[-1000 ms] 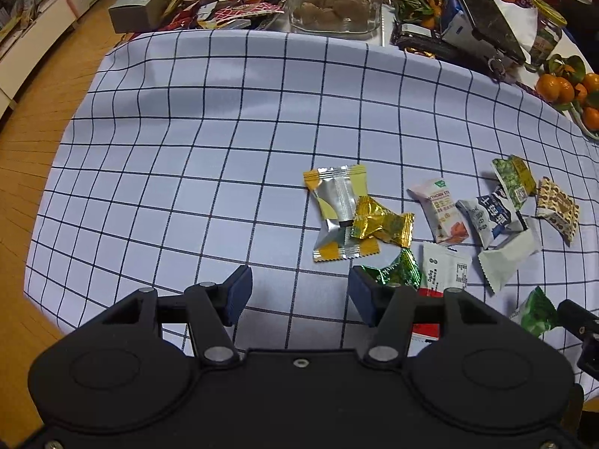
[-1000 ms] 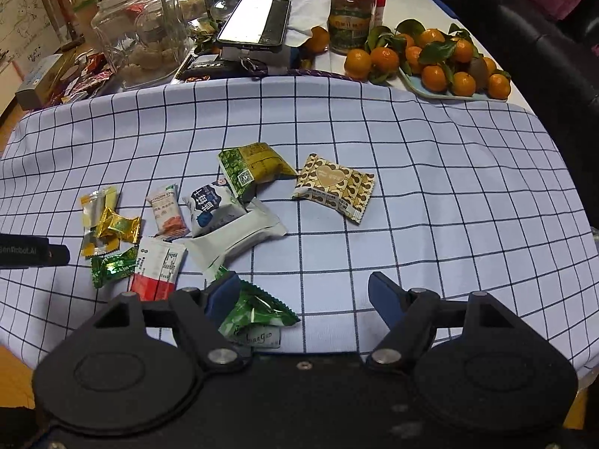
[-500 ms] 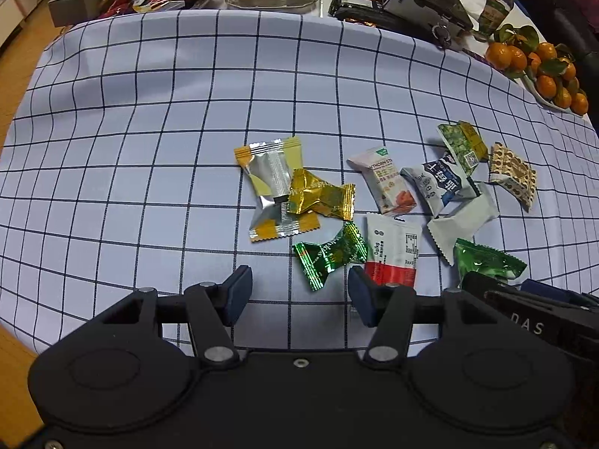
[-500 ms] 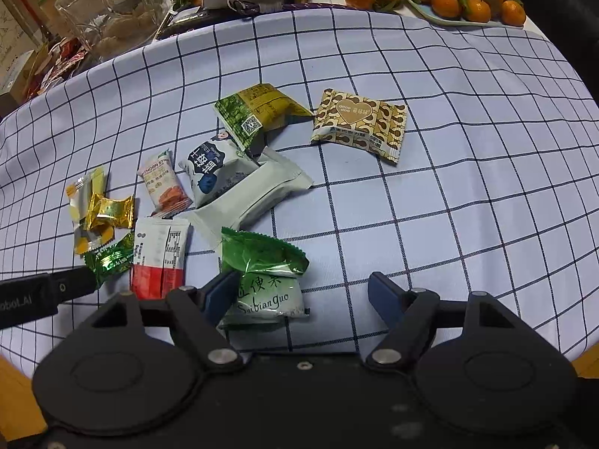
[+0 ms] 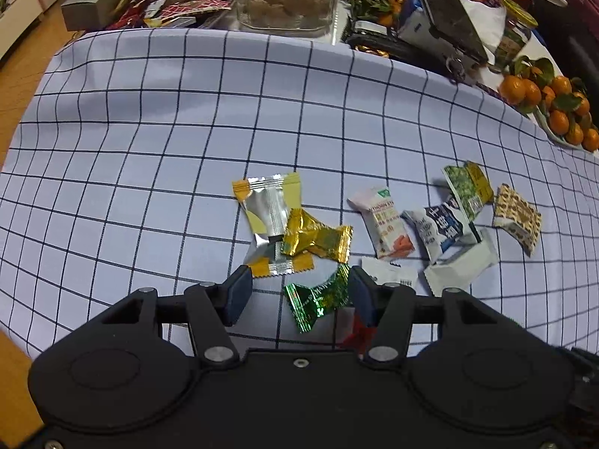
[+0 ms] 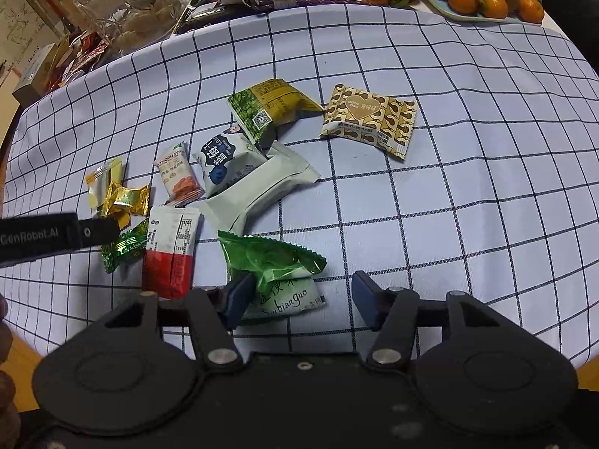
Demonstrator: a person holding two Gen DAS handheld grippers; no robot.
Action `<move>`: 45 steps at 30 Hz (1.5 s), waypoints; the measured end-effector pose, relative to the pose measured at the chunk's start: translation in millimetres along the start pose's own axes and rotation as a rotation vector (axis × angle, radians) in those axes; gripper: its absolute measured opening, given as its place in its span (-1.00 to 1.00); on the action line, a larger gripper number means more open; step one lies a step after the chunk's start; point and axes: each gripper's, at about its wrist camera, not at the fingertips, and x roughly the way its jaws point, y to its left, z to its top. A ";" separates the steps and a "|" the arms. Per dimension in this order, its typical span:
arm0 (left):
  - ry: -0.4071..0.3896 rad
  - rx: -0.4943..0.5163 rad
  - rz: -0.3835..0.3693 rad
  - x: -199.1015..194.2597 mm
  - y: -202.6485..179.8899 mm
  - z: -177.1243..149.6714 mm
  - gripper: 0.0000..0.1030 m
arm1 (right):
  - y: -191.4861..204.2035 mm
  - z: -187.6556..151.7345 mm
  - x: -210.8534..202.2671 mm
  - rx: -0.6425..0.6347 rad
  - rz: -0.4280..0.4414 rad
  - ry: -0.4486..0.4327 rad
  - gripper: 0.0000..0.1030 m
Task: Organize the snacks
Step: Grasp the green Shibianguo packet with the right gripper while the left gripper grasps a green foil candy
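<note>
The left gripper (image 5: 295, 292) is held with its jaws spread wide above the checked cloth (image 5: 149, 131). The green candy (image 5: 318, 297) lies between the jaws, beside the right finger; contact cannot be told. Just beyond it lie the gold candy (image 5: 318, 237) and the silver-yellow wrapper (image 5: 267, 205), overlapping. The red-white sachet (image 6: 170, 250) lies just right of the green candy.

The right gripper (image 6: 299, 301) is also spread, nothing gripped. The green pouch (image 6: 277, 273) lies on the cloth by its left finger (image 6: 237, 299). Further off are found the white pack (image 6: 258, 192), the blue-white pack (image 6: 224, 159), the orange strip (image 6: 178, 176), the green-yellow pack (image 6: 269, 106) and, apart to the right, the heart pack (image 6: 370, 118)
</note>
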 end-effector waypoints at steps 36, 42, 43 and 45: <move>0.105 0.087 -0.033 2.5 25.9 -23.1 0.14 | 35.6 -10.1 12.7 -0.092 -0.149 -0.040 -0.01; 0.082 0.140 -0.026 5.0 5.6 -20.9 0.13 | 21.6 -7.9 5.9 -0.072 -0.096 -0.038 -0.06; 0.083 0.136 -0.024 8.0 4.1 -19.7 0.13 | 18.1 -6.6 3.2 -0.059 -0.083 -0.038 -0.06; 0.090 0.124 -0.018 14.0 3.1 -17.6 0.11 | 12.6 -3.8 -3.3 -0.038 -0.057 -0.051 -0.06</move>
